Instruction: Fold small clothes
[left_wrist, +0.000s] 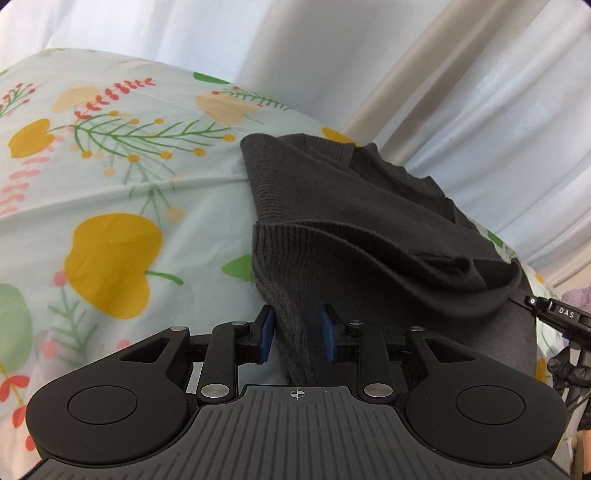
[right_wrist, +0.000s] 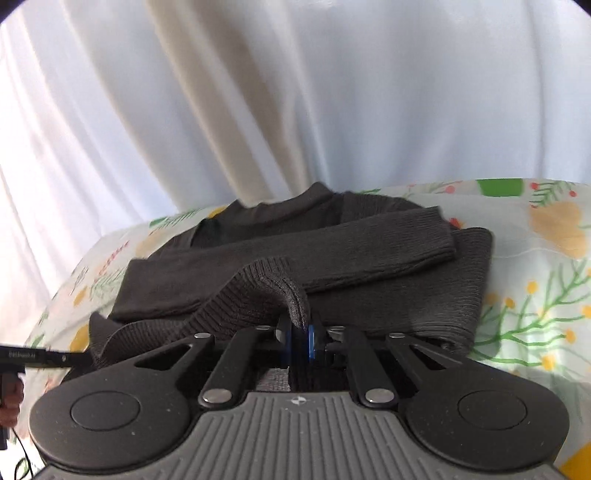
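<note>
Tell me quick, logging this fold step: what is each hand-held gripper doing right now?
Left hand-held gripper: partly open, pads either side of the dark grey sweater's hem, gaps visible.
Right hand-held gripper: closed on the sweater's ribbed edge.

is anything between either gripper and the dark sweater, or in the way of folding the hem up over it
Nothing visible. The right gripper is shut on the dark sweater hem; the left gripper has hem fabric between its parted pads. Only the sweater's own folded sleeve lies across the body on the floral sheet.
</note>
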